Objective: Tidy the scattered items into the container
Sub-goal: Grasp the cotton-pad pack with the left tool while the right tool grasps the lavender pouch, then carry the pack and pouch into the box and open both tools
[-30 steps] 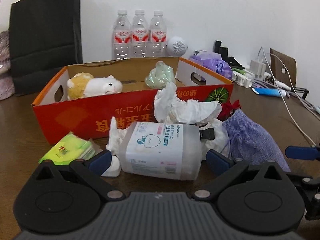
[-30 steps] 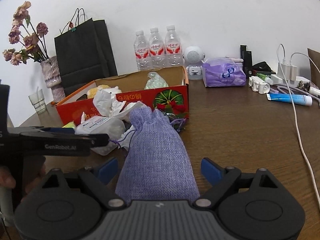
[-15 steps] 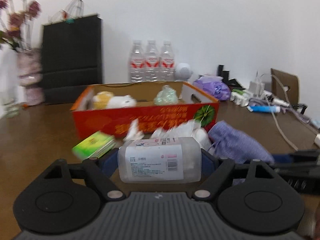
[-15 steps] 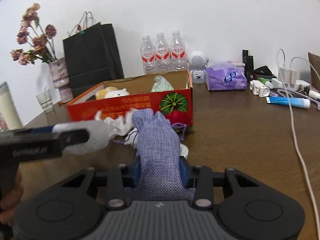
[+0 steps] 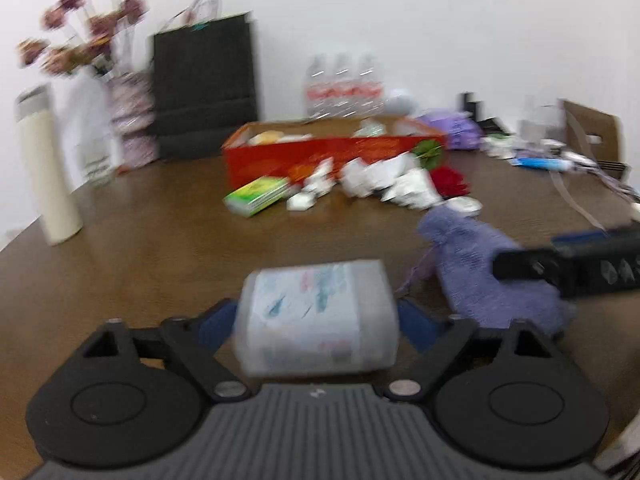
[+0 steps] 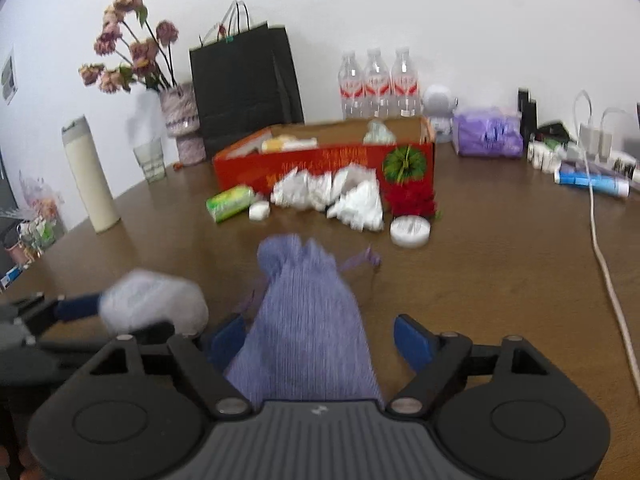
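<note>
i'm carrying little so far: my left gripper is opening around the wipes pack, my right gripper is opening around the purple pouch; tissues are waiting outside the red box.

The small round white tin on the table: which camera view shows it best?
The right wrist view: the round white tin lies whole and unblocked beside the red flower. The left wrist view shows only a blurred sliver of it, behind the purple pouch.
</note>
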Demonstrator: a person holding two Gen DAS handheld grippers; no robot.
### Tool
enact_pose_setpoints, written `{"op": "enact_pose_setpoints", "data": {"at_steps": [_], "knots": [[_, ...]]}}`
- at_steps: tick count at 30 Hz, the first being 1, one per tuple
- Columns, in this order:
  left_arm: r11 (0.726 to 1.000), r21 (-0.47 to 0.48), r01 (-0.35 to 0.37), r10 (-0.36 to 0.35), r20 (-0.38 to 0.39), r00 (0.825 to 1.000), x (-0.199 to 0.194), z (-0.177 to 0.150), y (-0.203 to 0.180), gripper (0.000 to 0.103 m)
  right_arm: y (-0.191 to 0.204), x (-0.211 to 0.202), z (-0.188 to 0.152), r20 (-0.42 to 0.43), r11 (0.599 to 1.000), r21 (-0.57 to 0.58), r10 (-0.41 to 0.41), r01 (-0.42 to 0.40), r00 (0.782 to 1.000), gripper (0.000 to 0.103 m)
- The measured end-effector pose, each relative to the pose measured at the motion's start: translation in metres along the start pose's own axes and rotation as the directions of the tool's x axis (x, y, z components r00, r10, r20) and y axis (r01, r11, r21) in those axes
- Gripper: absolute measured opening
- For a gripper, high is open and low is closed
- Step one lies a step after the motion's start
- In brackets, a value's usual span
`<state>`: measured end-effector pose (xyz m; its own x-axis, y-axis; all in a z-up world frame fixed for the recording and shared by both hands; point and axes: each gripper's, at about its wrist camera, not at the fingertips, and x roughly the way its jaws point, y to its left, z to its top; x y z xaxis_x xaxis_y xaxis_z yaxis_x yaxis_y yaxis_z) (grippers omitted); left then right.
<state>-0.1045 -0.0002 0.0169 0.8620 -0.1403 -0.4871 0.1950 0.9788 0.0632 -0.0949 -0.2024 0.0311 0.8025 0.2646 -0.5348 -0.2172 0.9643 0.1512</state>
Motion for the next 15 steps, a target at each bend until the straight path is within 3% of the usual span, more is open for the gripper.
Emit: {"op": "enact_pose_setpoints", "data": {"at_steps": [4, 6, 7, 8, 10, 15], "knots": [[0.998, -0.021, 0.055, -0.057, -0.09, 0.994, 0.024, 0.018, 0.011, 0.101, 0.004, 0.015, 0.014, -0.023, 0.999, -0.046, -0.025, 0.024, 0.999, 0.082], [0.996, -0.048, 0.069, -0.076, -0.157, 0.985, 0.037, 0.022, 0.014, 0.1, 0.008, 0.028, 0.017, -0.051, 0.997, -0.073, -0.022, 0.018, 0.998, 0.076], [0.995, -0.063, 0.081, -0.091, -0.181, 0.979, 0.041, 0.023, 0.016, 0.098, 0.009, 0.033, 0.017, -0.063, 0.997, -0.081, -0.019, 0.014, 0.998, 0.069], [0.993, -0.077, 0.089, -0.103, -0.195, 0.975, 0.045, 0.023, 0.018, 0.087, 0.009, 0.038, 0.017, -0.075, 0.997, -0.08, -0.012, 0.006, 0.997, 0.055], [0.991, -0.102, 0.083, -0.101, -0.196, 0.975, 0.047, 0.022, 0.021, 0.084, 0.009, 0.045, 0.016, -0.099, 0.998, -0.067, -0.004, -0.003, 0.995, 0.039], [0.993, -0.114, 0.039, -0.056, -0.148, 0.987, 0.04, 0.013, 0.019, 0.084, 0.012, 0.048, 0.01, -0.098, 0.996, -0.085, -0.021, 0.013, 0.995, 0.035]]}}
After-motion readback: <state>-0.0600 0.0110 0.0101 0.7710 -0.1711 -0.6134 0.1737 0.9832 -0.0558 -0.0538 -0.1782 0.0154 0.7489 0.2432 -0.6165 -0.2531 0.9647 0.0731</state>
